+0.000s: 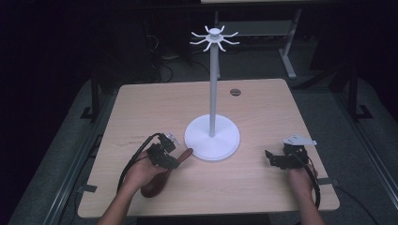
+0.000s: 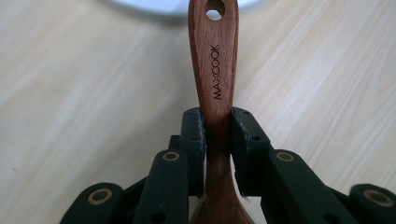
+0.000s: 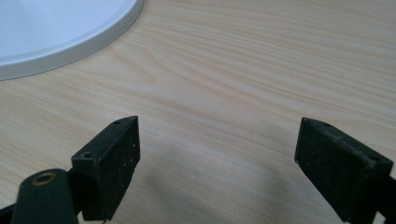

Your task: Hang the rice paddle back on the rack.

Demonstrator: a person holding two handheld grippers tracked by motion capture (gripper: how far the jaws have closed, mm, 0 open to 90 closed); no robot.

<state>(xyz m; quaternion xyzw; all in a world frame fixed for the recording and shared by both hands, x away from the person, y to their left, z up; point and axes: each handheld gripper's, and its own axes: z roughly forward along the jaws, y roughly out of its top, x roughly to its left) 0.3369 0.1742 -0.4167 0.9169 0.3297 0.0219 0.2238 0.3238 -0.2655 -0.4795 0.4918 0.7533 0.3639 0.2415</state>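
From above, a light wooden table (image 1: 263, 101) holds a tall white stand (image 1: 213, 93) with a round base and little hooks at the top. The left gripper (image 1: 174, 157) sits just left of that base, and it grips a brown wooden spoon (image 1: 159, 180). The spoon's handle tip points at the base and seems to touch its edge — it is hard to be sure from here. The right gripper (image 1: 272, 158) rests low over the table on the right side, well apart from the stand.

In the left gripper view, the two black jaws squeeze the spoon (image 2: 215, 70) by its handle. The handle has a hole near its end and the word MAXCOOK on it.

In the right gripper view, the jaws stand wide apart with bare table (image 3: 243, 70) between them — nothing is held. The white base (image 3: 56, 32) shows at the top left.
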